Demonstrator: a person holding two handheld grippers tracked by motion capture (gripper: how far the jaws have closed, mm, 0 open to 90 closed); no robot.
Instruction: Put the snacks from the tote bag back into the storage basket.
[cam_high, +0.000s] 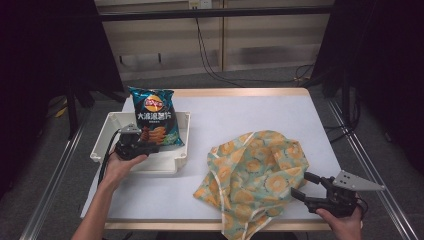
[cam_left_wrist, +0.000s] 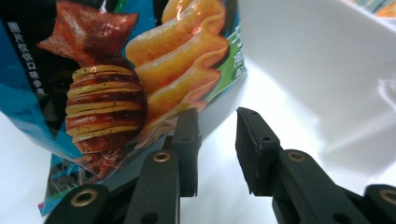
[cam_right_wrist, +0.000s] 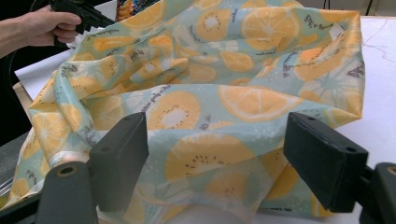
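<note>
White counter (cam_high: 260, 115): left hand-held gripper (cam_left_wrist: 217, 149), jaws parted, empty beside chip bag (cam_high: 155, 117) in tray (cam_high: 107, 131); right hand-held gripper (cam_right_wrist: 233, 158) gapes empty before fruit-print bag (cam_right_wrist: 224, 93), likely gripped next.

The surface (cam_high: 260, 107) is a white-topped table with a pale wooden edge along its far and near sides. Grey carpeted floor (cam_high: 250, 80) lies around it. Behind stands a light wood-panelled wall (cam_high: 260, 40), crossed near the top by a dark horizontal bar (cam_high: 215, 13). Black cables (cam_high: 207, 55) hang down the wall and trail over the floor. Dark curtains (cam_high: 45, 50) close off both sides. Metal rails (cam_high: 367, 155) run along the floor left and right of the surface.
</note>
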